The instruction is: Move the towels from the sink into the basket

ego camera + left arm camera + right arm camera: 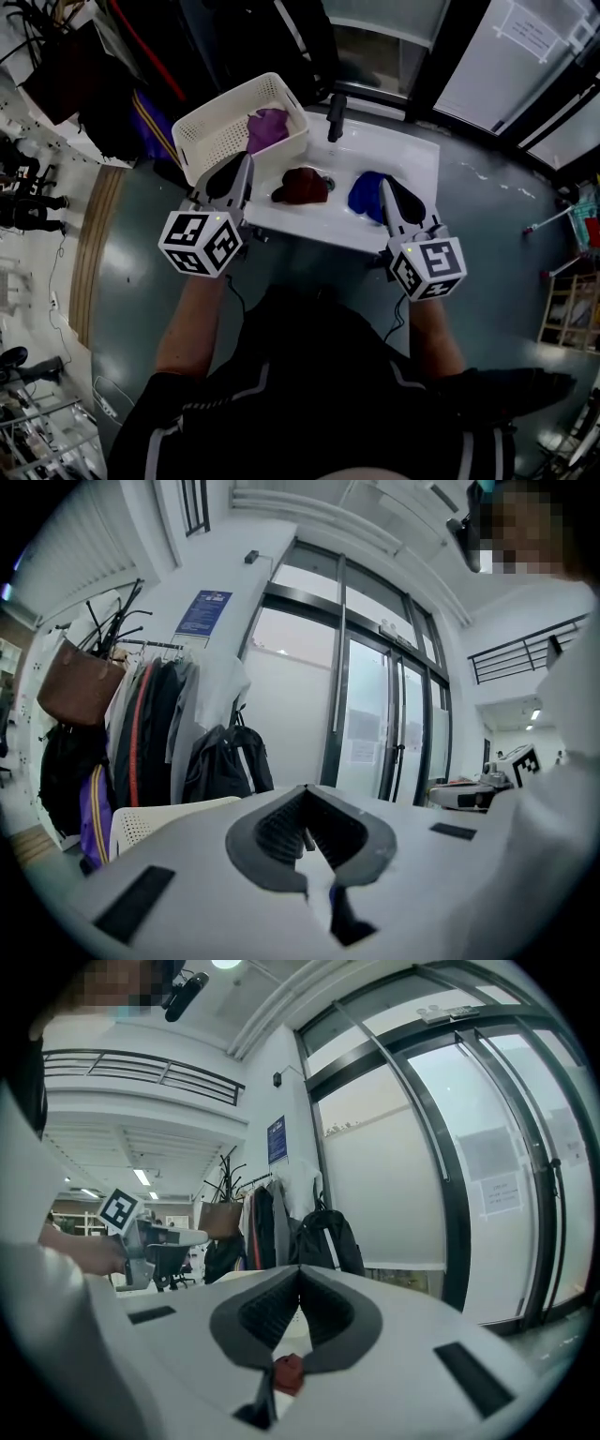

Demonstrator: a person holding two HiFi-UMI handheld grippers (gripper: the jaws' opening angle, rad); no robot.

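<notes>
A white perforated basket (225, 117) stands at the sink's left end with a purple towel (267, 127) inside it. In the white sink (403, 155) lie a dark red towel (302, 186) and a blue towel (366, 194). My left gripper (247, 161) hovers at the basket's near right corner, shut and empty; its jaws meet at the tip (307, 787), and the basket (164, 819) shows low on the left. My right gripper (385, 186) is over the blue towel with its jaws (300, 1267) closed together and nothing in them. The red towel (288, 1372) peeks through beneath them.
A black faucet (336, 117) rises at the sink's back edge. A rack of coats and bags (141, 733) stands left of the basket. Glass doors (375, 724) run behind the sink. Grey floor surrounds the sink stand.
</notes>
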